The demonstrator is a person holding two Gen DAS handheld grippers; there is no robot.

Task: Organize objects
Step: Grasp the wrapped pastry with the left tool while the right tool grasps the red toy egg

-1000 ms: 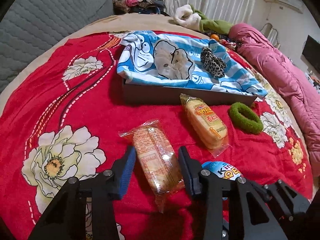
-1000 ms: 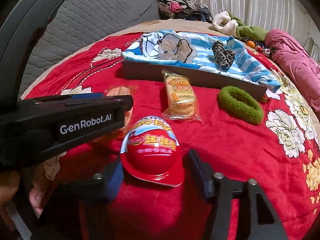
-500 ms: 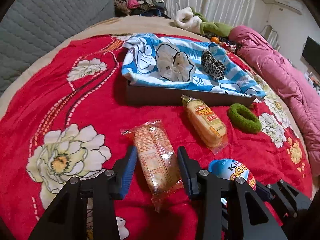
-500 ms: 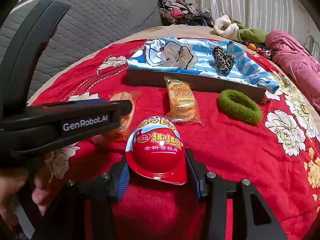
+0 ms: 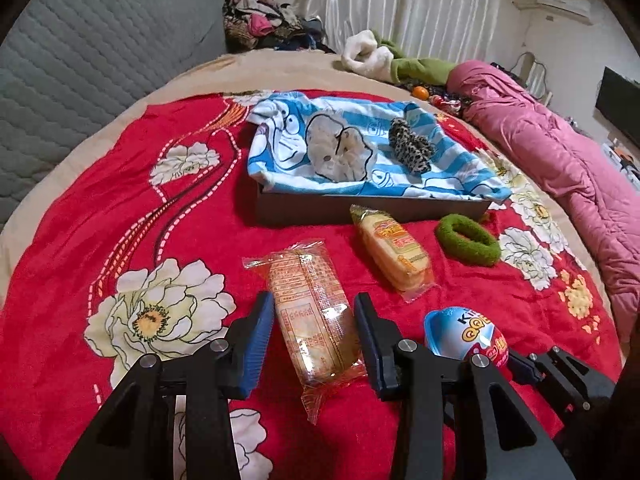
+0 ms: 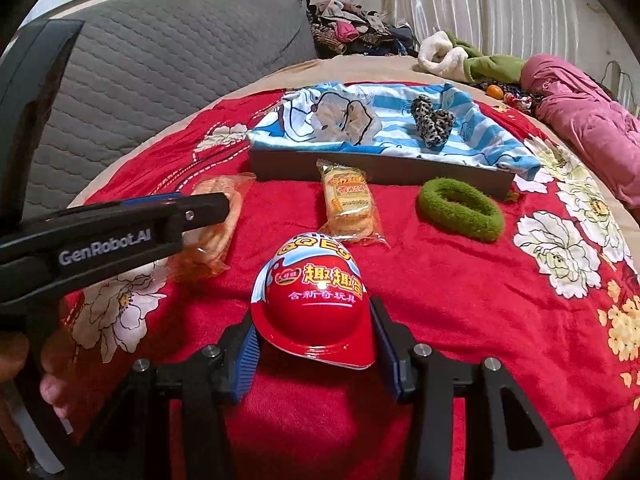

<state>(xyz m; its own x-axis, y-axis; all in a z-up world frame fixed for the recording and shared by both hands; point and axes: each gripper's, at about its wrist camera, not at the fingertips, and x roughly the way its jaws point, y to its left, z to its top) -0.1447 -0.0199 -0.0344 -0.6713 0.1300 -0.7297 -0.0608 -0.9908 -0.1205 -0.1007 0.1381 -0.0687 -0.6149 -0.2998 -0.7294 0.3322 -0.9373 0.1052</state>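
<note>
Left hand-held gripper (image 5: 314,330): jaws partly closed on the near end of a wrapped biscuit packet (image 5: 310,312), pads pressed to both its sides; the far end looks clear of the red floral blanket (image 5: 120,208).

Right hand-held gripper (image 6: 316,350): jaws closed on the wide base of a red toy egg (image 6: 314,300), pads against its rim, egg upright.

Items loose on the blanket: second biscuit packet (image 5: 394,254) just in front of the box; green hair tie (image 5: 467,240) beside it.

Box (image 5: 360,210): shallow, dark-walled, lined with a blue striped cloth (image 5: 440,168); holds a pale scrunchie (image 5: 338,150) and a leopard scrunchie (image 5: 410,146).

Step, as judged: both grasps made, lift beginning.

Next move calls for: carrying both items forward over the box wall, clearing the second packet, then releasing onto the cloth.
</note>
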